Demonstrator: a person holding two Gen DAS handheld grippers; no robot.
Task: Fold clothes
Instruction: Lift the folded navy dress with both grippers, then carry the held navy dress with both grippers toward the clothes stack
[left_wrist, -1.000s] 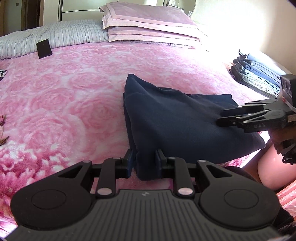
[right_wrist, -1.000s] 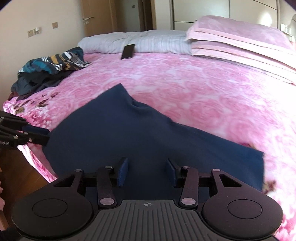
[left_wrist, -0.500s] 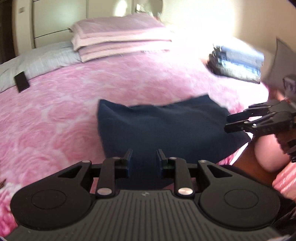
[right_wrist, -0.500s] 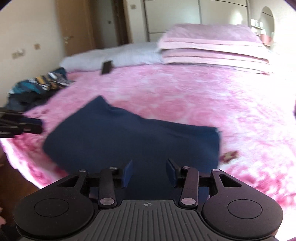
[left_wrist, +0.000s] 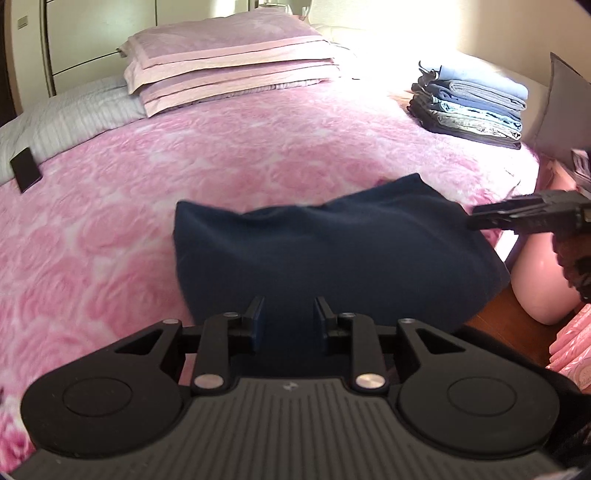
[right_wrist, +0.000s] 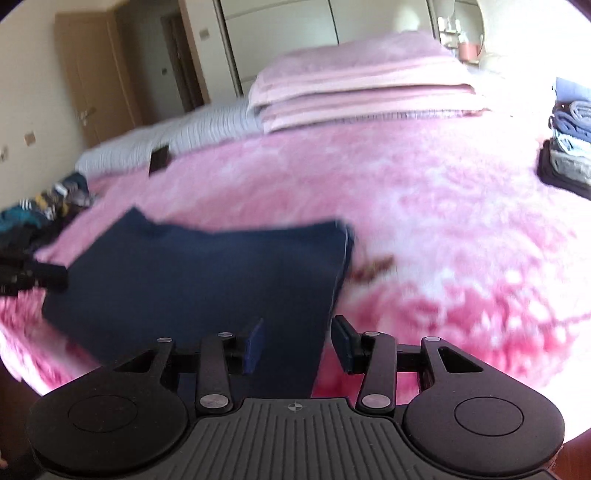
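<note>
Garment (left_wrist: 332, 254), one navy folded, one folded stack (left_wrist: 472, 105), two pillows (left_wrist: 229, 55), both grippers' fingers (left_wrist: 255, 321) parted, empty.

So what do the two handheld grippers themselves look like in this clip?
Both match: the left gripper and right gripper are matte black, with a ribbed grey centre plate, two round black discs at the sides, silver pivot pins and dark blue pads on the fingertips. A small crosshair mark sits on the plate edge. No cables or sleeves show.

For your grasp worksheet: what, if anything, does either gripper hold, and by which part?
Nothing is held. The left gripper and right gripper are both open over the near edge of the navy garment.
</note>
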